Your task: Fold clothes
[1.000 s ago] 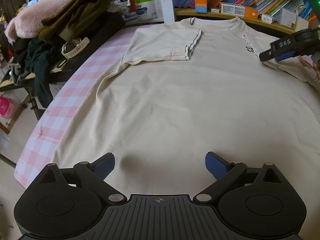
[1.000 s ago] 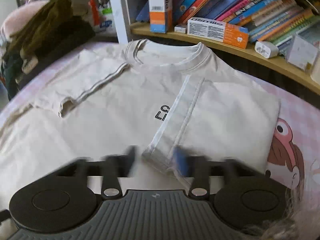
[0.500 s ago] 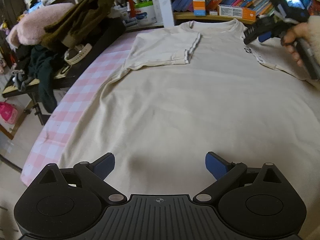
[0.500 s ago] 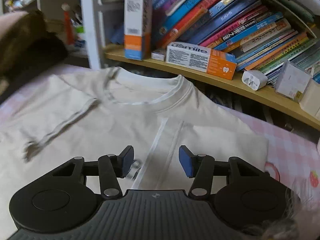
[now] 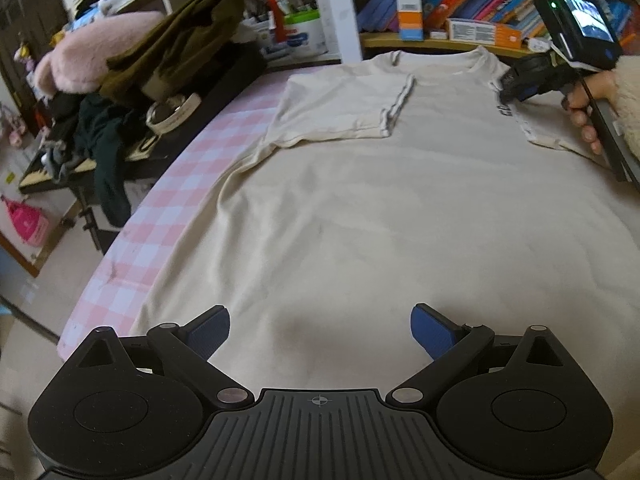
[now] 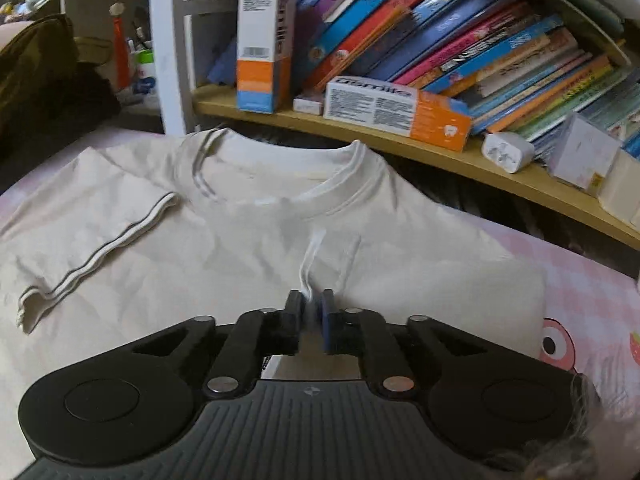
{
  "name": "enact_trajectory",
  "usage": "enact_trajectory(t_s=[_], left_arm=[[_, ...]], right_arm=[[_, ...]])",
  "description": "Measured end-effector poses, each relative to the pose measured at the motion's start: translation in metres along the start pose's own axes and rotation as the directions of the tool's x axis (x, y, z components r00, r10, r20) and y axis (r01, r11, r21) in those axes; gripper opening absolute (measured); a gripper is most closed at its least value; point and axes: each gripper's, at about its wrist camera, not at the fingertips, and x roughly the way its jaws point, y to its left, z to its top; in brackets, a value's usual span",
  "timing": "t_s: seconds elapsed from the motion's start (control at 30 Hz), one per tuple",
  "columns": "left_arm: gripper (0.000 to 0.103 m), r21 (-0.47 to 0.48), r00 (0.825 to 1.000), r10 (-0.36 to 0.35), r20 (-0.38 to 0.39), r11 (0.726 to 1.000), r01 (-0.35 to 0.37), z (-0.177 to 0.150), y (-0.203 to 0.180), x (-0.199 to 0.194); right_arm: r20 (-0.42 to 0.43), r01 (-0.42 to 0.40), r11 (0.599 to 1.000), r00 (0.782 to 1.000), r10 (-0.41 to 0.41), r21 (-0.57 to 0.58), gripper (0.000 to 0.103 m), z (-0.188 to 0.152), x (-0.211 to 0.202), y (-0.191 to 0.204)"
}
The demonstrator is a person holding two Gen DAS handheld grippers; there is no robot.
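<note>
Okay: cream T-shirt [image 5: 360,208] lies flat on the pink-check desk [image 5: 176,184], collar toward the bookshelf [image 6: 400,148], both sleeves already folded inward onto the chest. Change over the last second: right tongs [image 6: 311,314] went from hovering half-open at the lower corner of the right sleeve [image 6: 420,280] to sitting farther up its folded hem, and the jaws are closing now with the white hem edge pinched between the blue pads. Frame is motion-blurred there, but the cloth bunches up right at the pads, so I read that as contact made. The left view shows the same thing from across the shirt: right tongs [image 5: 505,92] down on the fabric near the chest print, a hand [image 5: 588,108] on the handle. Left tongs [image 5: 320,330] sit wide open over the bottom hem, nothing between them, no real shift. Meaning: the upper-right grab looks secured; the bottom end isn't gripped yet, so the next lengthwise fold probably waits on the left side closing.
</note>
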Motion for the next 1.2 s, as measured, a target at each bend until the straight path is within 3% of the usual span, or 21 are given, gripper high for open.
enact_trajectory(t_s=[0.03,0.2,0.27,0.33,0.47,0.77,0.97,1.2], left_arm=[[0.099,0.003,1.000,-0.002,0.000,1.000,0.002,0.001,-0.002,0.000],[0.099,0.009,1.000,-0.008,0.002,1.000,0.008,0.005,-0.009,0.002],[0.099,0.010,1.000,-0.007,0.002,1.000,0.007,0.006,-0.012,0.004],[0.099,0.009,1.000,-0.005,0.002,1.000,0.005,0.007,-0.014,0.005],[0.099,0.002,1.000,0.006,0.004,1.000,-0.006,0.009,-0.014,0.008],[0.099,-0.013,0.999,-0.011,0.033,1.000,0.011,0.014,-0.015,0.009],[0.099,0.022,0.991,-0.086,0.106,0.996,0.084,0.021,-0.017,0.005],[0.099,0.053,0.969,-0.186,0.162,0.982,0.180,0.017,0.000,-0.004]], right_arm=[[0.005,-0.010,1.000,1.000,0.010,0.006,0.041,0.000,-0.003,-0.001],[0.040,-0.055,0.998,0.998,0.053,0.035,0.052,-0.007,-0.028,-0.004],[0.058,-0.065,0.997,0.996,0.063,0.033,0.069,-0.014,-0.042,-0.003],[0.069,-0.067,0.997,0.995,0.065,0.025,0.079,-0.024,-0.056,-0.003],[0.087,-0.068,0.998,0.994,0.067,0.008,0.091,-0.044,-0.081,-0.003],[0.055,-0.043,0.997,0.998,0.040,0.068,0.103,-0.104,-0.136,-0.011],[0.037,0.000,0.995,0.999,-0.003,0.103,0.103,-0.130,-0.170,-0.004],[0.036,0.118,0.979,0.991,-0.125,0.169,0.103,-0.154,-0.210,0.013]])
